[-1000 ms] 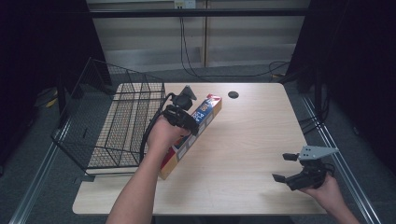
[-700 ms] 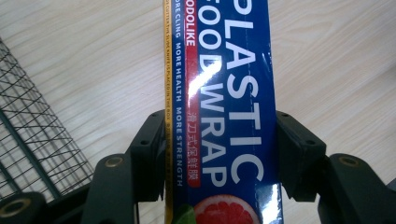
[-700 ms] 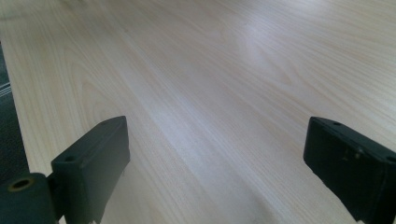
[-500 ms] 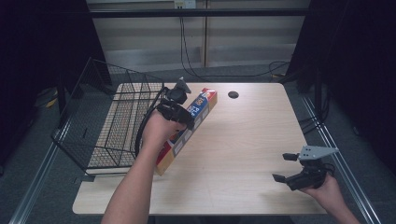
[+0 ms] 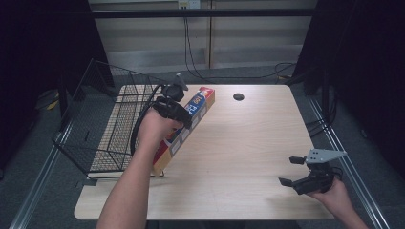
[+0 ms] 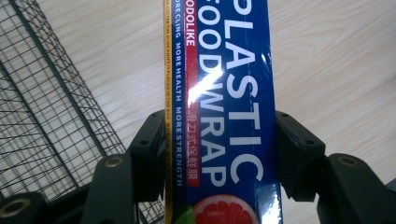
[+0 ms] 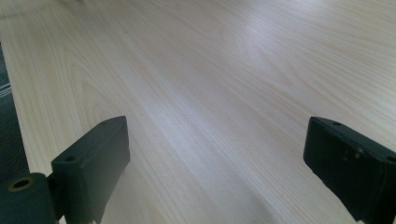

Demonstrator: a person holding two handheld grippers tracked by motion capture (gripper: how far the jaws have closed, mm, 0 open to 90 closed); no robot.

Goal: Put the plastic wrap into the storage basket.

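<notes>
A long blue box of plastic food wrap [image 5: 187, 125] hangs tilted over the left part of the wooden table, next to the wire basket [image 5: 114, 123]. My left gripper [image 5: 177, 109] is shut on the box near its middle. In the left gripper view both jaws press the sides of the box [image 6: 224, 112], with the left gripper [image 6: 219, 154] clamped on it over the table and basket edge. My right gripper [image 5: 291, 171] rests open near the table's front right corner. In the right gripper view the right gripper [image 7: 215, 154] has bare wood between its wide-spread jaws.
The black wire basket stands at the table's left edge, partly overhanging it. A round cable hole [image 5: 238, 97] sits at the back of the table [image 5: 248, 143]. Cables [image 5: 196, 52] hang behind the table.
My left gripper has carried the box leftward and toward the back, closer to the basket. The right gripper has stayed where it was.
</notes>
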